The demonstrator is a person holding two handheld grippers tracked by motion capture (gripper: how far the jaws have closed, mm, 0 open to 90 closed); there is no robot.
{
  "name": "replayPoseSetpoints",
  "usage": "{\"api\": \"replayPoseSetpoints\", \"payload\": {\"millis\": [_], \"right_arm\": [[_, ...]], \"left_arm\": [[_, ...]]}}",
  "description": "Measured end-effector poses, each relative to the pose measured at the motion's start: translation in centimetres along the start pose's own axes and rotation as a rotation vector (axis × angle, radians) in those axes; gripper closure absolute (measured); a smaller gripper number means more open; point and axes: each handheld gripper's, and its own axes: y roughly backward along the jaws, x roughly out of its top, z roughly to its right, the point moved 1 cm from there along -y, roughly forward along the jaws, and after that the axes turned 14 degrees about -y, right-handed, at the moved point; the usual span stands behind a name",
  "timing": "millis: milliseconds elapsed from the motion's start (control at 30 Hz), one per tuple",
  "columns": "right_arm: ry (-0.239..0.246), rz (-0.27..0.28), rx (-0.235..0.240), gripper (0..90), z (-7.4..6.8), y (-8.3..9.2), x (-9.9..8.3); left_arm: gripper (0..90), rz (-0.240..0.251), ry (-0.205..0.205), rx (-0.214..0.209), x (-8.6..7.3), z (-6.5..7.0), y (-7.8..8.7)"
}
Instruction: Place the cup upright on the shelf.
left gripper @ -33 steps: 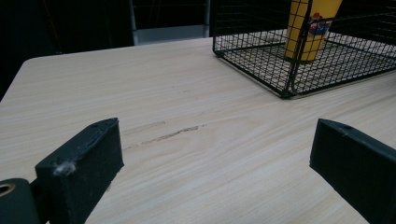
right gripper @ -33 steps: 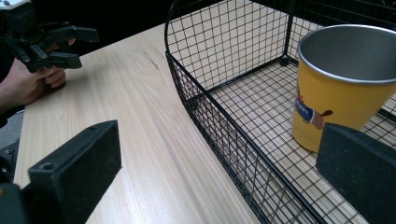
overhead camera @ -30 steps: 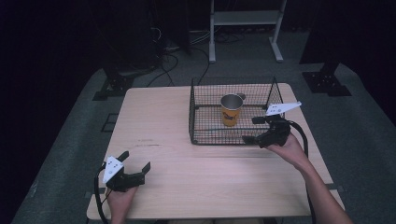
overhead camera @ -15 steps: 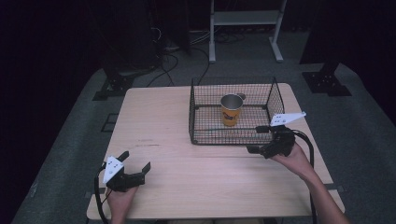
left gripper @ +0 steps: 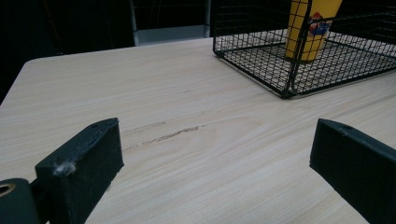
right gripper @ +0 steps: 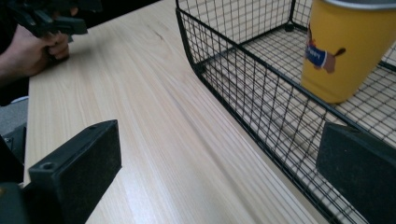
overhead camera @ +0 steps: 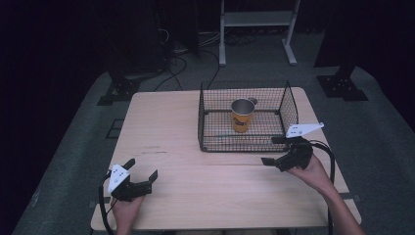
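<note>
A yellow cup (overhead camera: pixel 242 115) with a metal rim and a cartoon dog print stands upright inside a black wire basket (overhead camera: pixel 211 139) at the table's back right. The cup (right gripper: pixel 344 51) and basket wall (right gripper: pixel 243 88) loom close in the right gripper view; both appear farther off, cup (left gripper: pixel 310 28) and basket (left gripper: pixel 261 65), in the left gripper view. My right gripper (overhead camera: pixel 274 151) hovers open just outside the basket's near right corner, holding nothing. My left gripper (overhead camera: pixel 142 169) rests open at the table's front left, nothing between its jaws.
The pale wooden table (overhead camera: pixel 186 147) has a faint scratch (left gripper: pixel 163 136) ahead of the left gripper. Behind the table stand a white metal frame (overhead camera: pixel 254 19), black stand feet (overhead camera: pixel 115 90) and cables on grey floor. The other hand and its gripper (right gripper: pixel 44 28) appear far left.
My right gripper has drawn back from the basket's right side toward the near edge, and now sits in front of the basket's corner. The left gripper has stayed put.
</note>
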Motion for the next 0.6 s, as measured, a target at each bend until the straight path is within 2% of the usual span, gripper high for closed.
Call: {"api": "replayPoseSetpoints", "payload": {"millis": [167, 600], "right_arm": [[-0.010, -0.008, -0.027, 0.0, 0.6, 0.1, -0.7], [-0.026, 0.014, -0.038, 0.0, 1.1, 1.2, -2.8]], "left_arm": [[1.9, -0.001, 0.000, 0.001, 0.0, 0.0, 0.0], [1.9, -0.002, -0.003, 0.000, 0.0, 0.0, 0.0]]}}
